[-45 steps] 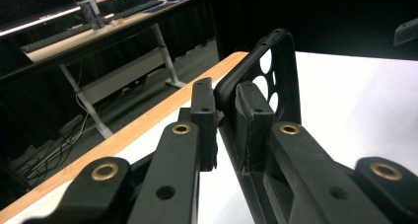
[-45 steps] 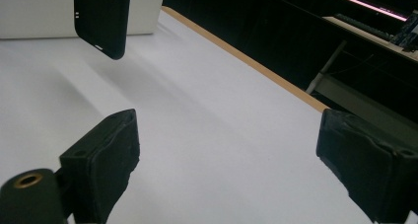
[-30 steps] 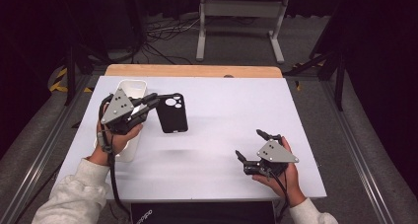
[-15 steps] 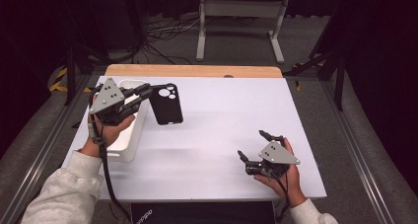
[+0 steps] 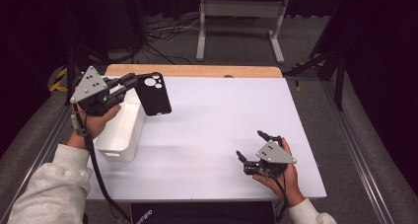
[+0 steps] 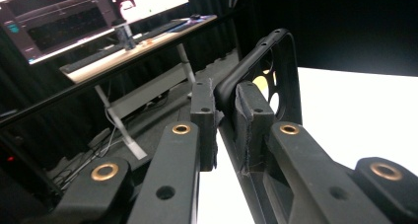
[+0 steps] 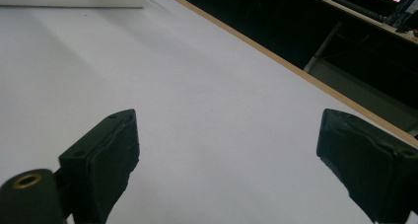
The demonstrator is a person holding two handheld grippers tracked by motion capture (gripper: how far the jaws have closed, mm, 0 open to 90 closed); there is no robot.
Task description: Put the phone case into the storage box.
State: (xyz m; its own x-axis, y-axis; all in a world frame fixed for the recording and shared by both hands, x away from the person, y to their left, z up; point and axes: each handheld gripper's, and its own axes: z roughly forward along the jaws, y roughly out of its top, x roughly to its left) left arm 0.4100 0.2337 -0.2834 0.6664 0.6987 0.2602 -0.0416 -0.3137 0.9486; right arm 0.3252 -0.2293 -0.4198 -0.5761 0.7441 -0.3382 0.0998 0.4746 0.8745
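I hold the black phone case [image 5: 154, 93] in the left gripper [image 5: 129, 83], its jaws pinched on one long edge so the case hangs clear of the table [image 5: 217, 120], lifted above the right rim of the white bin [image 5: 121, 130] at the table's left side. From the left gripper view, the pads [image 6: 251, 113] clamp the case [image 6: 276, 68] rim between them, camera cut-outs toward the far end; gripping the thin wall rather than the flat back is, I judge, what keeps the soft shell from slipping. The case tilts a little, top end away from me, which should let it drop lengthwise into the bin if that is where it goes. My right gripper [image 5: 252, 149] rests low near the table's front right corner, well apart from the case, jaws spread wide and holding nothing; in the right gripper view its pads [image 7: 106, 150] frame bare white tabletop. I judge it is parked there to stay out of the way.
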